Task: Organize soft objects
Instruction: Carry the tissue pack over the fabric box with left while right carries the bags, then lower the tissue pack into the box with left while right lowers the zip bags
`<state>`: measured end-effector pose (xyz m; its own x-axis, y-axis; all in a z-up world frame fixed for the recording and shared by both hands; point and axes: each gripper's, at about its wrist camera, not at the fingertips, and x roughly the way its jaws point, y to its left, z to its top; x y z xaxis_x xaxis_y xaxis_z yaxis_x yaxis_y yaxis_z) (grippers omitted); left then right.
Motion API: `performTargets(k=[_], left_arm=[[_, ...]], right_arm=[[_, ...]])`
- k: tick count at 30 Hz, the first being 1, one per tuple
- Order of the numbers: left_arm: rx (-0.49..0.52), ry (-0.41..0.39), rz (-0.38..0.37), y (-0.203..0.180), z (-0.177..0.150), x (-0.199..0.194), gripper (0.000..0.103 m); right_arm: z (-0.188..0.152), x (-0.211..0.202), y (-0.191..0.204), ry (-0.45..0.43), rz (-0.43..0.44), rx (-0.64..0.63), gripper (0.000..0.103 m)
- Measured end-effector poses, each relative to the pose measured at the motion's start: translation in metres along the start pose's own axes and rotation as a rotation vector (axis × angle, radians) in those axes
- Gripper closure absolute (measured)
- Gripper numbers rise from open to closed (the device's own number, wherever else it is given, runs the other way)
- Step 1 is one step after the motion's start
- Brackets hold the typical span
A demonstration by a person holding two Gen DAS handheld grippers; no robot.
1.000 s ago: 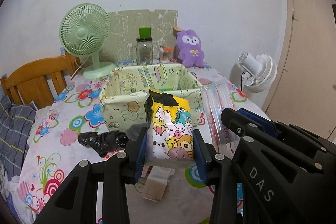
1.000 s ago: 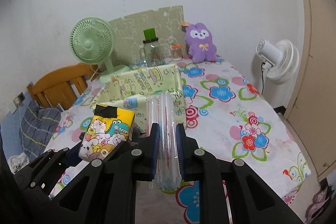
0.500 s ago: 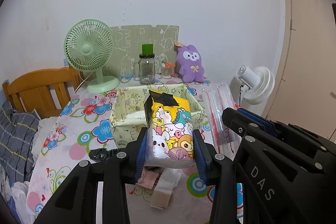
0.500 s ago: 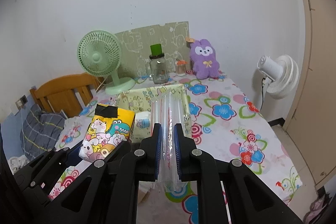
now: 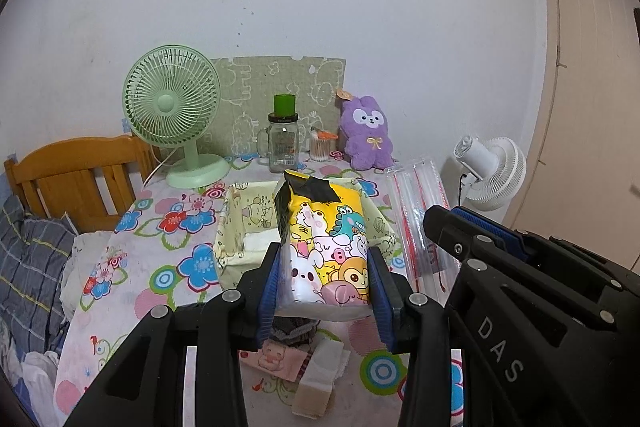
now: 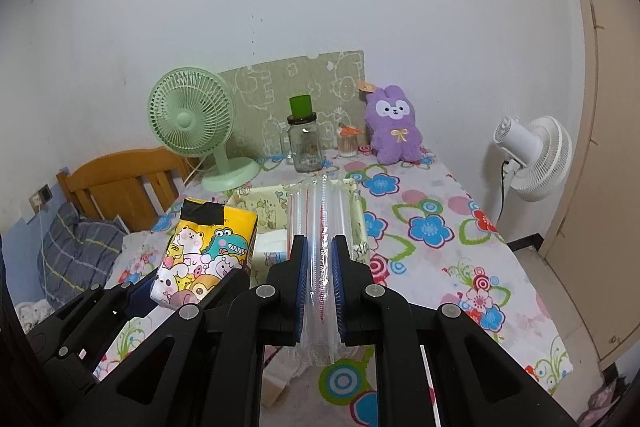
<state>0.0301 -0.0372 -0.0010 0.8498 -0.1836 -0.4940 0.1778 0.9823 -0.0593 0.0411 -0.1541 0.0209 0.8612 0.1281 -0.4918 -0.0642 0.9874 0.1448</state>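
Observation:
My left gripper (image 5: 325,283) is shut on a yellow cartoon-print tissue pack (image 5: 326,247) and holds it above the table, in front of the pale green fabric bin (image 5: 234,227). The pack also shows in the right wrist view (image 6: 204,251). My right gripper (image 6: 319,291) is shut on a clear plastic pack of straws (image 6: 318,227), held upright above the table near the bin (image 6: 268,203). The straw pack also shows in the left wrist view (image 5: 416,211). A white item lies inside the bin (image 6: 272,241).
On the floral tablecloth (image 6: 432,227) stand a green fan (image 5: 172,115), a glass jar with green lid (image 5: 283,143), a small cotton-swab jar (image 5: 321,147) and a purple plush rabbit (image 5: 366,135). Small cloths and a pink packet (image 5: 280,359) lie below the left gripper. A wooden chair (image 5: 76,179) stands left; a white fan (image 6: 532,155) right.
Both grippers have risen and drawn back from the bin, still holding their packs. The bin and table now look smaller and lower in both views.

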Motion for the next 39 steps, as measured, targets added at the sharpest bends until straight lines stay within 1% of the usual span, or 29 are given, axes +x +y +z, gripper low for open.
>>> performTargets(k=[12,31,39], left_arm=[[-0.017,0.003,0.028,0.01,0.013,0.023,0.061],[-0.042,0.009,0.069,0.027,0.033,0.073,0.061],[-0.052,0.035,0.081,0.034,0.036,0.102,0.061]], right_arm=[[0.017,0.03,0.002,0.01,0.012,-0.004,0.088],[0.039,0.087,0.002,0.018,0.023,-0.009,0.088],[0.044,0.116,0.001,0.032,0.018,-0.015,0.088]])
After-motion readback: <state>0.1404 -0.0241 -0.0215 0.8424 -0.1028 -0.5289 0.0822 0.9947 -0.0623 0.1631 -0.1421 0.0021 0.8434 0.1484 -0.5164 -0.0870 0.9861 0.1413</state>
